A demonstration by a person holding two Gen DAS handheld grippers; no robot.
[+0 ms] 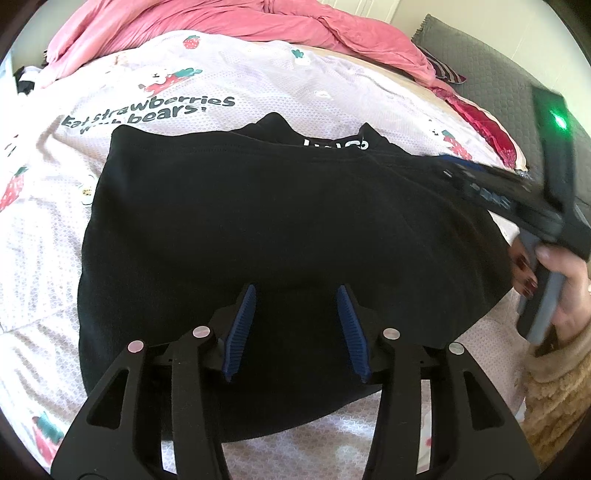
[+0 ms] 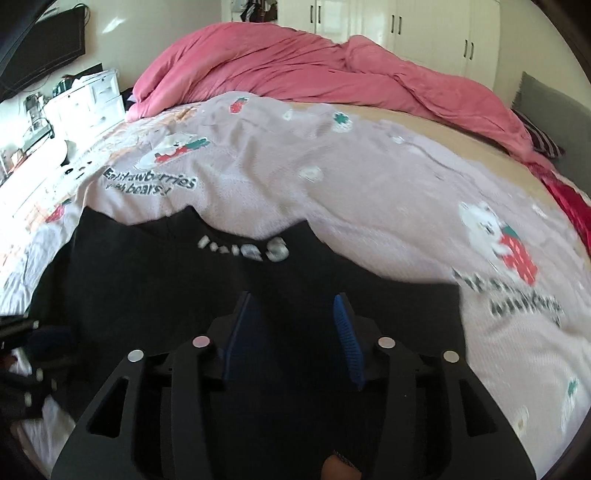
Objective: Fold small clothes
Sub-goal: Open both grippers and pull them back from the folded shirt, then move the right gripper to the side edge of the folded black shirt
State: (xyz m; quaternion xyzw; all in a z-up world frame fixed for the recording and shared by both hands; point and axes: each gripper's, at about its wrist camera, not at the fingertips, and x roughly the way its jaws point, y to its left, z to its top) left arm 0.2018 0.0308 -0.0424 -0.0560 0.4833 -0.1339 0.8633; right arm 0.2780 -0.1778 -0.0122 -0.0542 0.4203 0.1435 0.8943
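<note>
A black garment with white lettering at its neck lies folded flat on the bed, and it also fills the lower left of the right wrist view. My left gripper stands open just above the garment's near part, with nothing between its blue pads. My right gripper is open too, over the garment's right portion, its jaws empty. In the left wrist view that right gripper appears blurred at the garment's right edge, held by a hand in a fuzzy beige sleeve.
The garment rests on a pale lilac bedspread printed with strawberries and bears. A crumpled pink duvet lies at the far side. A grey headboard is at the right, white drawers at the left, wardrobes behind.
</note>
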